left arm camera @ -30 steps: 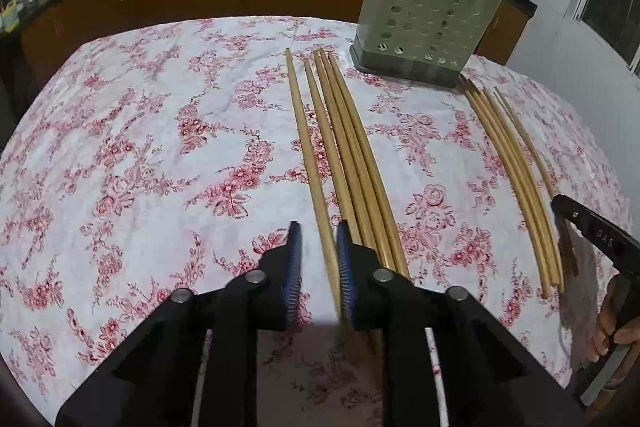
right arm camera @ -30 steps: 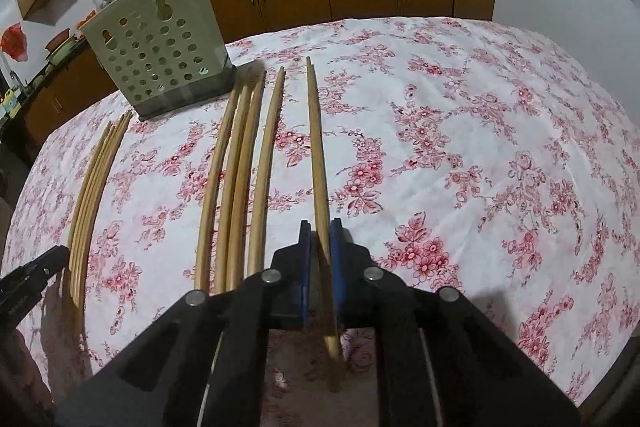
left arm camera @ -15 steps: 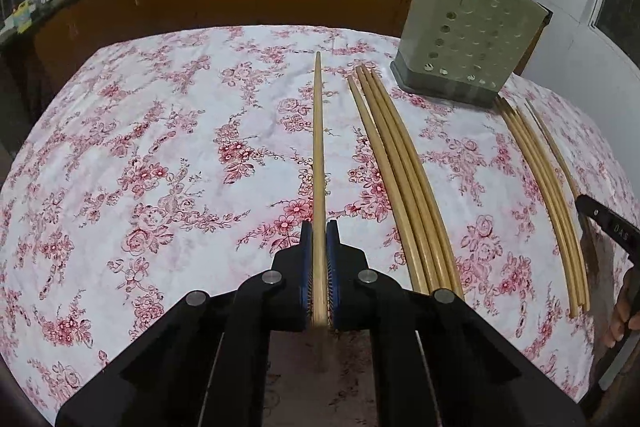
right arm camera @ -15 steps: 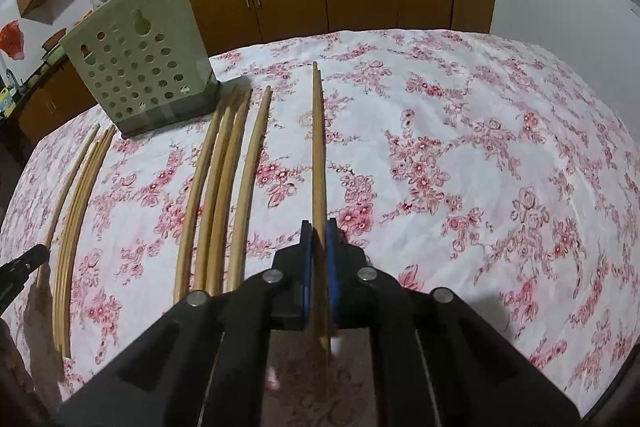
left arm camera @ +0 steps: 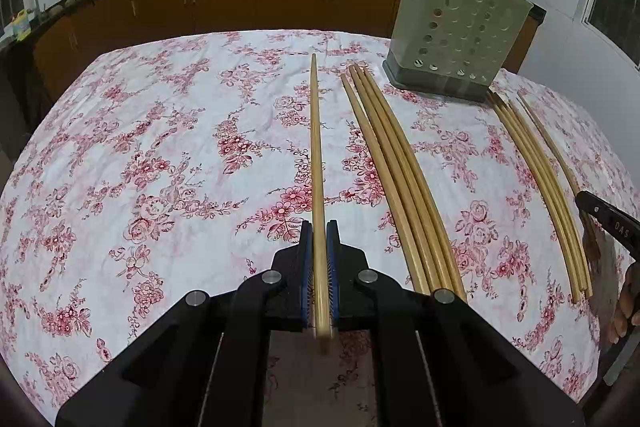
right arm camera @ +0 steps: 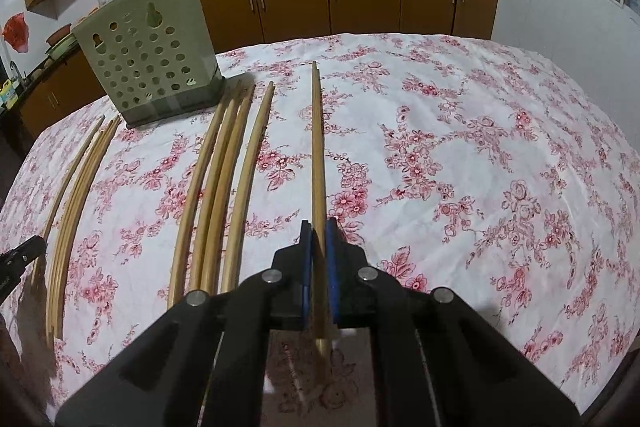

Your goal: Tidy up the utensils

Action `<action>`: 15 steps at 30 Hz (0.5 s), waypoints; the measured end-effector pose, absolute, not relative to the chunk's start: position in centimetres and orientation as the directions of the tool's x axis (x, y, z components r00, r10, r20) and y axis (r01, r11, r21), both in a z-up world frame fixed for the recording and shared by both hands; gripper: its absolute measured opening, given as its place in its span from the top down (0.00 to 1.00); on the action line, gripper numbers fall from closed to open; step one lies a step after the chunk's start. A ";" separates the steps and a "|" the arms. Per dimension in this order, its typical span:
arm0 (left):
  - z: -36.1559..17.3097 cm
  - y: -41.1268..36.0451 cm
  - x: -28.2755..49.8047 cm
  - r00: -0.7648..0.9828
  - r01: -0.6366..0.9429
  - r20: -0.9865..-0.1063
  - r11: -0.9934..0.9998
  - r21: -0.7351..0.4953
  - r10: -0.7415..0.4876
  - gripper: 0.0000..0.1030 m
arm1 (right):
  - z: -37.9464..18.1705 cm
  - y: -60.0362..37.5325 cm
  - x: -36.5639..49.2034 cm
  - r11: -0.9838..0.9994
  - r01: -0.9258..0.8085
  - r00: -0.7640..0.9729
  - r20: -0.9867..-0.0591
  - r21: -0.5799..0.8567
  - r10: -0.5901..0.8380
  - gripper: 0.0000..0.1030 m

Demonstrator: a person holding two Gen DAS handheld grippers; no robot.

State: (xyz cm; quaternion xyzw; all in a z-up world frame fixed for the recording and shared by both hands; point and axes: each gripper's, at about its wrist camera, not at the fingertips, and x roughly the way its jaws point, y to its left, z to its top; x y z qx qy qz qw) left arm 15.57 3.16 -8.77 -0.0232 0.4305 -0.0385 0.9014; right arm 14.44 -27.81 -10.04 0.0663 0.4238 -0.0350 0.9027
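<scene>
Left wrist view: my left gripper has its jaws pinched on one chopstick, which points toward the far edge of the floral surface. Wide bare cloth lies to its left; just right lie four loose chopsticks, then the green holder at the far right. Right wrist view: my right gripper has its jaws clamped on another chopstick. Open cloth runs to the right edge; a bundle lies just left.
</scene>
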 end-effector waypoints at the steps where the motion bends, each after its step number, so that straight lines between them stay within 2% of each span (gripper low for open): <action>1: -8.8 3.2 15.6 0.626 0.049 -0.774 0.996 -0.079 -0.092 0.92 | -10.1 -27.8 14.4 0.989 0.119 0.639 -0.769 0.092 -0.006 0.91; 5: -8.7 3.3 15.9 0.617 0.051 -0.781 0.995 -0.085 -0.098 0.92 | -9.8 -27.8 14.5 0.989 0.118 0.642 -0.767 0.085 -0.010 0.92; 8: -7.2 3.9 15.9 0.640 0.045 -0.761 0.994 -0.103 -0.108 0.93 | -7.7 -28.3 14.0 0.986 0.120 0.690 -0.724 0.113 -0.001 0.92; 15: -0.5 5.6 15.3 0.771 0.032 -0.625 0.989 -0.147 -0.118 0.93 | -1.9 -29.3 12.5 0.983 0.116 0.805 -0.593 0.145 -0.008 0.92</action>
